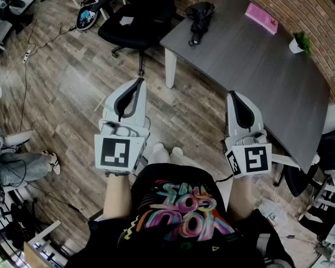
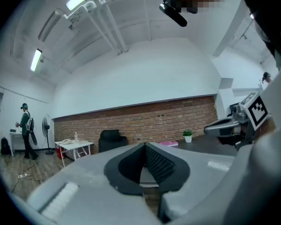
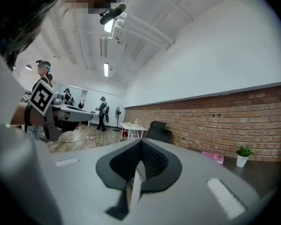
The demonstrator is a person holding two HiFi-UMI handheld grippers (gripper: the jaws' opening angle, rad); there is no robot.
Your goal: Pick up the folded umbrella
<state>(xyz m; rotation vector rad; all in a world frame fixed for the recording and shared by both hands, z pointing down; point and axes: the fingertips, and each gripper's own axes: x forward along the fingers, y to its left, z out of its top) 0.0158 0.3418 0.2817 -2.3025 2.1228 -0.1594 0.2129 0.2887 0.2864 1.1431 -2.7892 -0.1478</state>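
The folded black umbrella [image 1: 200,17] lies on the far left corner of the grey table [image 1: 251,66]. It shows only in the head view. My left gripper [image 1: 138,81] is held level over the wooden floor, well short of the table, and its jaws meet with nothing between them. My right gripper [image 1: 233,94] hovers beside the table's near edge, also shut and empty. In the left gripper view the tips of the left gripper [image 2: 144,146] touch; in the right gripper view the right gripper [image 3: 141,142] is closed the same way.
A pink book [image 1: 261,17] and a small potted plant [image 1: 299,41] lie on the table near the brick wall. A black office chair [image 1: 139,15] stands left of the table, by its white leg [image 1: 170,68]. People stand far off in the room.
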